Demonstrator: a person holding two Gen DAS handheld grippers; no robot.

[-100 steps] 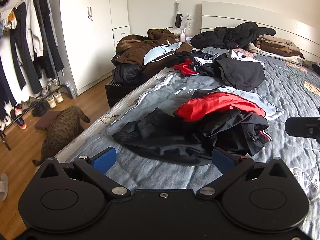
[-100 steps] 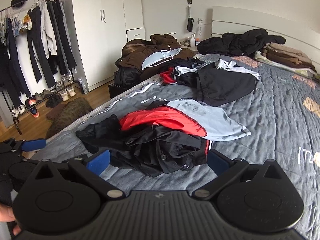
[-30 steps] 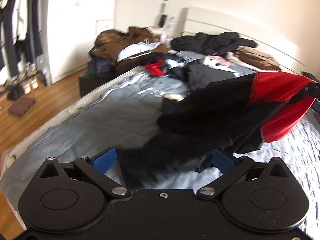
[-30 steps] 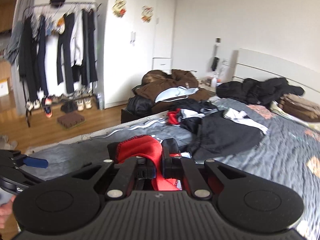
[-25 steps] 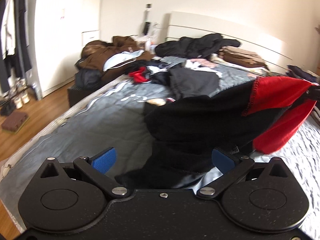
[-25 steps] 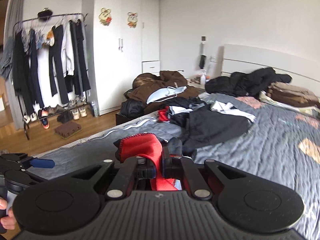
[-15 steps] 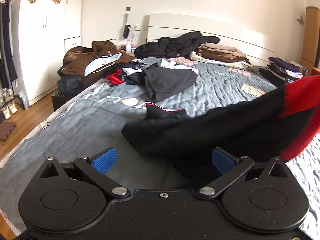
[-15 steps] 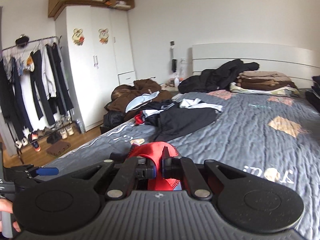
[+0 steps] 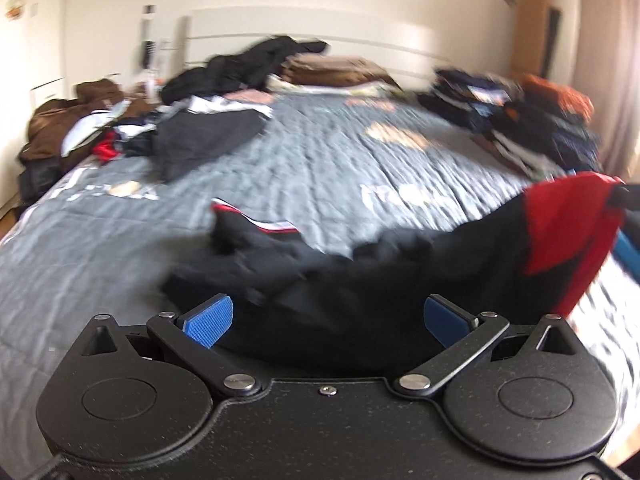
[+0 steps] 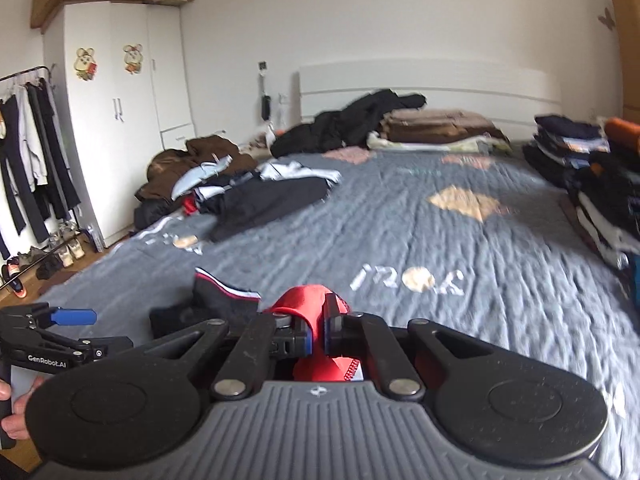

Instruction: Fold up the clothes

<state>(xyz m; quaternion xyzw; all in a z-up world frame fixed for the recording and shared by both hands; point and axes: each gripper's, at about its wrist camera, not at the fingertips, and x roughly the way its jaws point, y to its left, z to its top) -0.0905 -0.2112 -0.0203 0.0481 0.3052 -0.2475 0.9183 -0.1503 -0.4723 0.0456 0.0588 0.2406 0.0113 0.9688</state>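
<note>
the right tongs (image 10: 317,332) are closed, their blue-padded tips pinching a bunched red panel of the black and red garment (image 10: 308,304); red fabric fills the narrow slot between the tips and also shows below them, near the tongs body; in the left wrist view the same garment (image 9: 360,276) is held up at its red end at the right edge of the frame, where the right tongs (image 9: 620,200) are only partly visible; from there the black cloth sags down to the left and lies crumpled on the grey bedspread (image 9: 320,168), with a red and white trimmed edge (image 9: 256,220) turned upward; the left tongs (image 9: 326,318) stand wide open, blue pads well apart, holding nothing; the black cloth lies just ahead of and between the two pads, and contact cannot be confirmed; in the right wrist view the left tongs (image 10: 74,317) appear at the lower left edge, with a hand (image 10: 14,420) gripping the handle; the left wrist view is motion-blurred; a loose heap of unfolded clothes (image 10: 256,196) lies on the far left part of the bed; a stack of folded clothes (image 10: 592,184) sits along the right edge; a dark jacket (image 10: 352,120) and brown folded items (image 10: 436,124) rest against the white headboard (image 10: 420,80); a white wardrobe (image 10: 120,120) and a clothes rack (image 10: 28,152) stand at the left.
</note>
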